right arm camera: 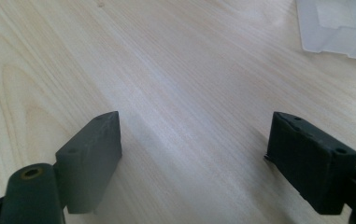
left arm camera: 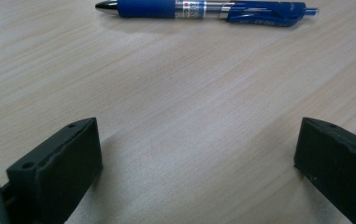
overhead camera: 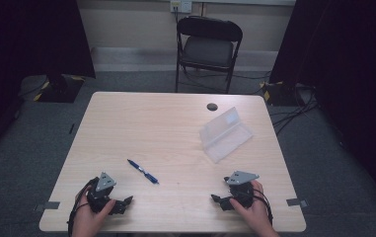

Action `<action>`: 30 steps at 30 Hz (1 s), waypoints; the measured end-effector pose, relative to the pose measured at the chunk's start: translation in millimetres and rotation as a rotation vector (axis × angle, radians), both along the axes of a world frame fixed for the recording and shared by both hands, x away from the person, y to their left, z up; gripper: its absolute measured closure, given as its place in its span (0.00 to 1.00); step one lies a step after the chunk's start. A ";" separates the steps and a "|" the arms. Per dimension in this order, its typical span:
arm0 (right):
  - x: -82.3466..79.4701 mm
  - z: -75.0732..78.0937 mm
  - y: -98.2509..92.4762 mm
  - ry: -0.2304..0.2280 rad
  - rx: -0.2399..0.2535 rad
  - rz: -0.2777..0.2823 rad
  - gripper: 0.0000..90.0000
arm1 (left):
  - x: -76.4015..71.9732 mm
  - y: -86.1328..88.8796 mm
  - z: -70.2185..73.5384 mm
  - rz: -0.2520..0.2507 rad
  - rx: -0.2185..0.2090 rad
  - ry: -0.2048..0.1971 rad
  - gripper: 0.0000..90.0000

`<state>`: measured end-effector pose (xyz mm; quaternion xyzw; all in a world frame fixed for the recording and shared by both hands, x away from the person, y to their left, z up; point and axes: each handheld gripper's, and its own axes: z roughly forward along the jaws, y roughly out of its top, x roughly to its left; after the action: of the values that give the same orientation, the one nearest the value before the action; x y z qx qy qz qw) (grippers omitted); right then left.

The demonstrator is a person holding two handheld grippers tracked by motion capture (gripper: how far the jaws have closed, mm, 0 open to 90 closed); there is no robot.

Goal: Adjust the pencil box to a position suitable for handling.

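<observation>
A blue pen [overhead camera: 143, 171] lies on the light wooden table [overhead camera: 166, 128], slanted, left of centre. In the left gripper view the pen [left arm camera: 203, 9] lies across the top, a little beyond the jaws. My left gripper [overhead camera: 122, 205] rests near the front edge at the left, held by a hand; its jaws stand wide apart over bare wood [left arm camera: 196, 154]. My right gripper [overhead camera: 219, 201] rests at the front right, open too, nothing between its jaws [right arm camera: 194, 149]. A clear plastic case [overhead camera: 225, 133] lies open at the right; its corner [right arm camera: 339, 28] shows beyond the right jaws.
A round dark cable hole [overhead camera: 212, 106] sits near the table's far edge. A black folding chair [overhead camera: 207, 47] stands behind the table. Cables [overhead camera: 294, 108] lie on the floor at the right. Black curtains flank both sides.
</observation>
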<state>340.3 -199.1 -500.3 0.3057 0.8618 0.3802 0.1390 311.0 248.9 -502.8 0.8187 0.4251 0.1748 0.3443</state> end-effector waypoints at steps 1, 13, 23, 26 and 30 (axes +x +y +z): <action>0.0 0.0 0.0 0.000 0.000 0.000 0.19 | 0.0 0.0 0.0 0.000 0.000 0.000 0.00; 0.0 0.0 0.0 0.000 0.000 0.000 0.19 | 0.0 0.0 0.0 0.000 0.001 0.000 0.00; 0.1 0.1 0.0 0.000 0.000 0.001 0.19 | 0.0 0.0 0.1 0.000 0.001 0.001 0.00; 0.3 0.4 -0.8 0.006 0.006 -0.004 0.21 | 0.0 0.0 0.1 0.000 0.001 0.001 0.00; 0.2 0.6 -2.1 0.004 0.011 -0.013 0.23 | 0.1 0.0 0.1 0.000 0.001 0.001 0.00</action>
<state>340.6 -201.2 -499.7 0.3127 0.8580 0.3834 0.1383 311.1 248.9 -502.7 0.8188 0.4252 0.1746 0.3439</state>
